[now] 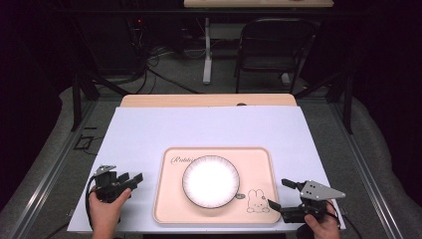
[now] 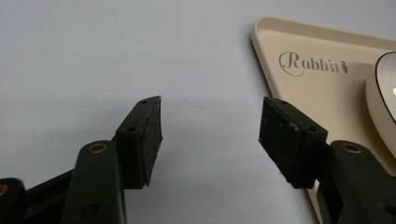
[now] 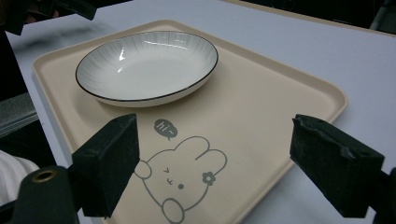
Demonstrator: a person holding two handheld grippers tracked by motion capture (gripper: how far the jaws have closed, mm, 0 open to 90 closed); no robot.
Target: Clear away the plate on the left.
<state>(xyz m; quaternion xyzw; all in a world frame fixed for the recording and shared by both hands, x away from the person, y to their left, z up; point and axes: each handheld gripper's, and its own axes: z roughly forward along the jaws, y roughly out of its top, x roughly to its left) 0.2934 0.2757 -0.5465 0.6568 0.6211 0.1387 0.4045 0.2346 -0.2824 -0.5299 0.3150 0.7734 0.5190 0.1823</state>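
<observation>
A beige tray (image 1: 166,199) with a rabbit drawing lies on the white-covered table (image 1: 209,127), near the front edge. On the tray's middle rests a white shallow plate (image 1: 211,180) with a dark rim, empty. My left gripper (image 1: 130,178) is held low just left of the tray, open, with nothing between its jaws. The left gripper view has the left gripper (image 2: 212,105) over bare table, the tray's corner (image 2: 327,98) and the plate's edge (image 2: 385,93) to its right. My right gripper (image 1: 279,194) stands open at the tray's front right corner. In its own view the right gripper (image 3: 215,128) frames the rabbit drawing, the plate (image 3: 147,65) beyond.
A strip of wooden tabletop (image 1: 209,99) shows along the far edge. Behind the table stand a dark chair (image 1: 273,45) and a white table leg (image 1: 207,55), with cables on the floor. The far half of the white cover is bare.
</observation>
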